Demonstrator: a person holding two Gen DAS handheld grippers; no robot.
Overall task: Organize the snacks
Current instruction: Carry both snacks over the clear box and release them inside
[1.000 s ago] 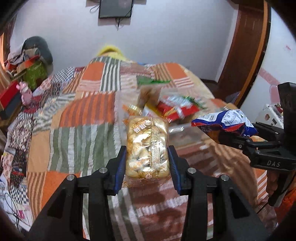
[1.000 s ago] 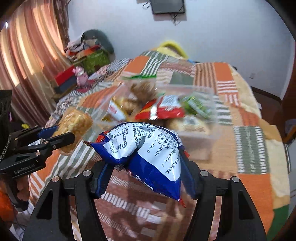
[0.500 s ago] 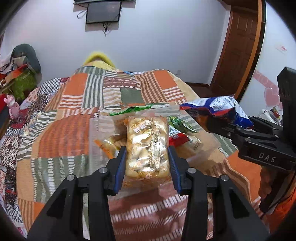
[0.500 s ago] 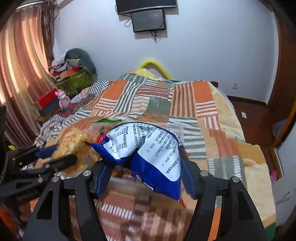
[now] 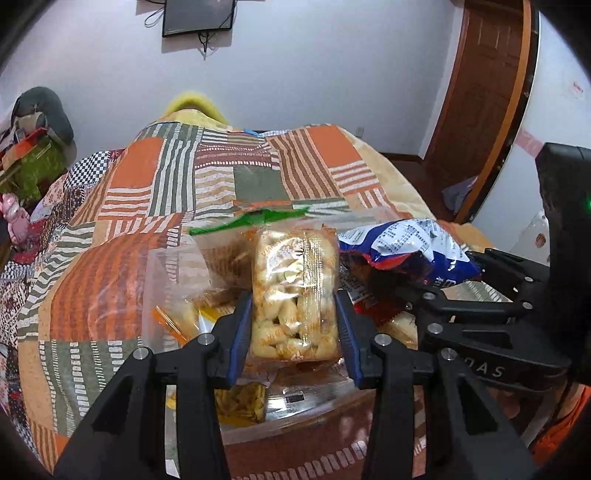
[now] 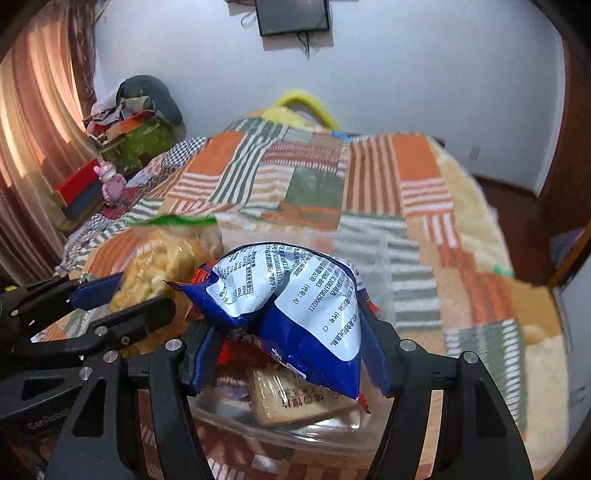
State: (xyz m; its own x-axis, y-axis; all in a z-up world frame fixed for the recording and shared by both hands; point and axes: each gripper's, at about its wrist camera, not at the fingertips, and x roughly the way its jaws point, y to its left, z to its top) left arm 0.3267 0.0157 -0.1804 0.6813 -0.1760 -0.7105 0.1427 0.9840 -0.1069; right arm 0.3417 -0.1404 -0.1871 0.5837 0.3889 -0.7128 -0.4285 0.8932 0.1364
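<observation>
Patchwork bed (image 5: 122,280), clear bin (image 5: 166,266) just below both tools. Left tool (image 5: 294,325) clamps puff pack (image 5: 295,291); right tool (image 6: 288,354) clamps blue bag (image 6: 295,295) (crumpled, label up). Both held over the bin, likely for dropping in.

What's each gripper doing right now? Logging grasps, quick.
Left gripper: closed on the clear pack of golden snacks.
Right gripper: closed on the blue snack bag.

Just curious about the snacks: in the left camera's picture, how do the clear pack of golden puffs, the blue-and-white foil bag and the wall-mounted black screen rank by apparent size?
1. Clear pack of golden puffs, nearest the lens.
2. Blue-and-white foil bag.
3. Wall-mounted black screen, far off, so truly perhaps larger.
</observation>
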